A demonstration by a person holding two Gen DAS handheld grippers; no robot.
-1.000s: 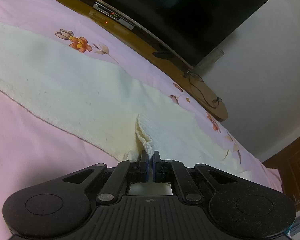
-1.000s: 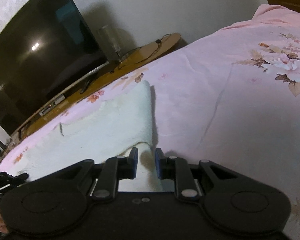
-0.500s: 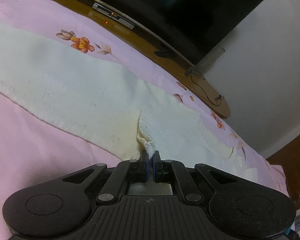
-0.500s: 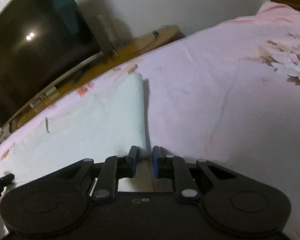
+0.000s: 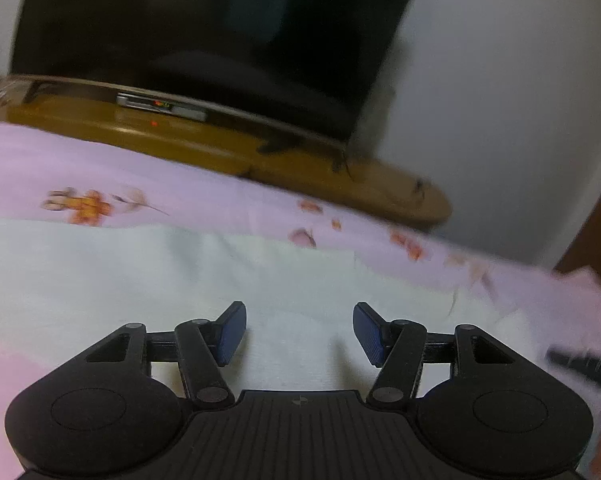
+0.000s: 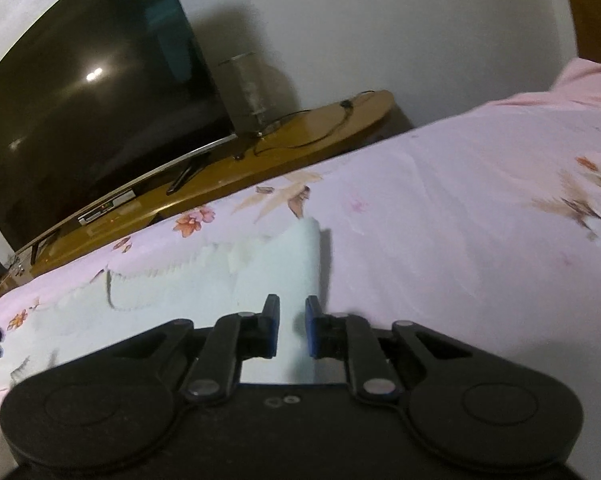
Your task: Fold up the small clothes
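A cream knitted cloth (image 5: 140, 280) lies spread across the pink flowered bed sheet (image 5: 180, 196). My left gripper (image 5: 299, 320) hovers just above it, its jaws opening wide with nothing between the blue pads. In the right wrist view the same cloth (image 6: 276, 264) ends in a straight right edge. A strip of it runs up into the narrow gap of my right gripper (image 6: 292, 312), which is shut on it. The left wrist view is blurred.
A large dark television (image 6: 80, 100) stands on a long wooden stand (image 6: 300, 136) beyond the bed's far edge. A clear cylinder (image 6: 244, 92) and cables sit on that stand. Pink sheet (image 6: 460, 240) stretches to the right of the cloth.
My left gripper has let go of the cloth fold it pinched, opened wide, rolled level and lifted. My right gripper has slid along with the cloth edge still in its narrow jaws.
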